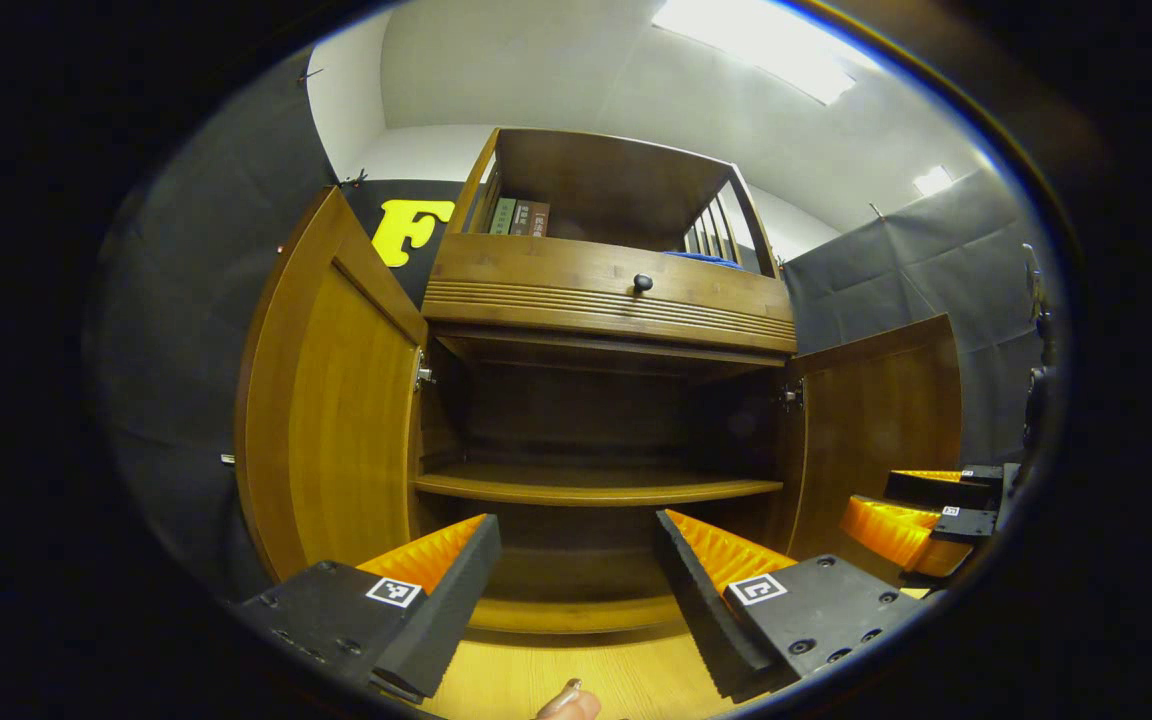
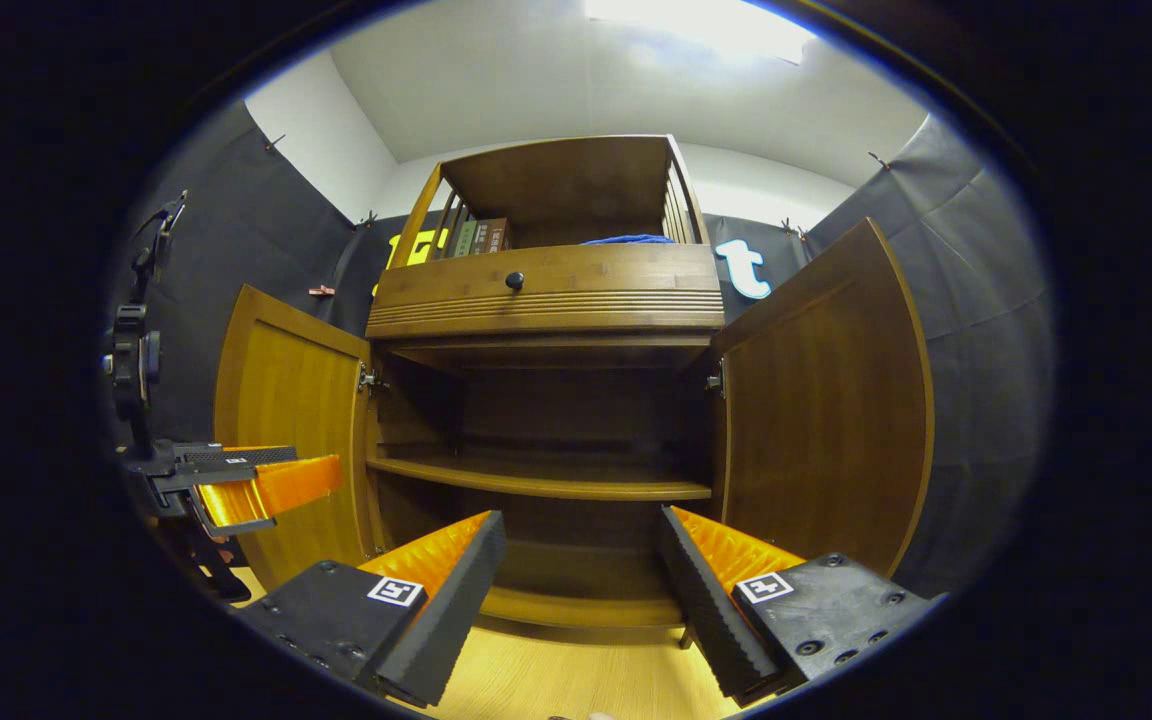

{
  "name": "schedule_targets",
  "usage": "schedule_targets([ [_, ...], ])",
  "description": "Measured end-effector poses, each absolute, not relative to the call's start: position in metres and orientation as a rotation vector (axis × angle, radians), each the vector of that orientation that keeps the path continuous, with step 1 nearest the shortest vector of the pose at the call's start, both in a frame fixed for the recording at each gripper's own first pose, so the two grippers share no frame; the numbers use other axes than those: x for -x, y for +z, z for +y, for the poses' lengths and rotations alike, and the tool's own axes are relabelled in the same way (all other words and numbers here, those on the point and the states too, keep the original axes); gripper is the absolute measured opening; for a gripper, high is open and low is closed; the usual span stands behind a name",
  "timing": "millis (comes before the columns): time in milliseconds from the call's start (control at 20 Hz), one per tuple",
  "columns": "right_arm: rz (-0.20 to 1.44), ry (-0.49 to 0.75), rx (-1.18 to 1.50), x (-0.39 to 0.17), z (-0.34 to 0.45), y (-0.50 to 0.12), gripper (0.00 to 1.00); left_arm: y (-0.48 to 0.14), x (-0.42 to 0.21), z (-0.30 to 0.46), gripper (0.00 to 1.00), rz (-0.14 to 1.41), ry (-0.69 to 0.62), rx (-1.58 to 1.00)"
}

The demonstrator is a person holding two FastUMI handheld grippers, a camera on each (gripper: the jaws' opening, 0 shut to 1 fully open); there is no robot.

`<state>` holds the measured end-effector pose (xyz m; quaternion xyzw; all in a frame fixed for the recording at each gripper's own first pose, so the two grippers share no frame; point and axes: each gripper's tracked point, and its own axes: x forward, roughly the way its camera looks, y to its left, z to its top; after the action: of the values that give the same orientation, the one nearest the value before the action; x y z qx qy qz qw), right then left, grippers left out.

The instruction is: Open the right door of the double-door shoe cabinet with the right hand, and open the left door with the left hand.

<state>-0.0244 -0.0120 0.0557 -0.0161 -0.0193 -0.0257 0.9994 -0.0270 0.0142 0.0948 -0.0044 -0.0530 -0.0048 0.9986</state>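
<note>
Both stiff, hinged doors of the shoe cabinet, the left door and right door, are seen swung open, best gripped by their free edges, while the left gripper and right gripper are held with fingers wide and empty.

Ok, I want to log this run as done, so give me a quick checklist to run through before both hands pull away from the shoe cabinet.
1. Left door swung open: ok.
2. Right door swung open: ok.
3. Left gripper jaws open, holding nothing: ok.
4. Right gripper jaws open, holding nothing: ok.
5. Neither gripper touching a door: ok for the left gripper; cannot tell for the right, which sits close in front of its door in the left gripper view.
6. Drawer knob undisturbed, drawer shut: ok.
</note>
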Motion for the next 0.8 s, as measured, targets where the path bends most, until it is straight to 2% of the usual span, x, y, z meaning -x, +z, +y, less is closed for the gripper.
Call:
schedule_targets([
  [700, -0.047, -0.043, 0.022, 0.0265, -0.0114, 0.0597, 0.98, 0.0979, 0.0270, 0.0135, 0.95, -0.117, -0.005, -0.002],
  [750, -0.048, -0.043, 0.022, 0.0267, -0.0117, 0.0602, 1.00, 0.0984, 0.0274, 0.0131, 0.96, -0.119, -0.004, -0.003],
  [800, -0.048, -0.043, 0.022, 0.0274, -0.0124, 0.0601, 0.98, 0.0992, 0.0287, 0.0127, 0.96, -0.121, -0.004, -0.003],
])
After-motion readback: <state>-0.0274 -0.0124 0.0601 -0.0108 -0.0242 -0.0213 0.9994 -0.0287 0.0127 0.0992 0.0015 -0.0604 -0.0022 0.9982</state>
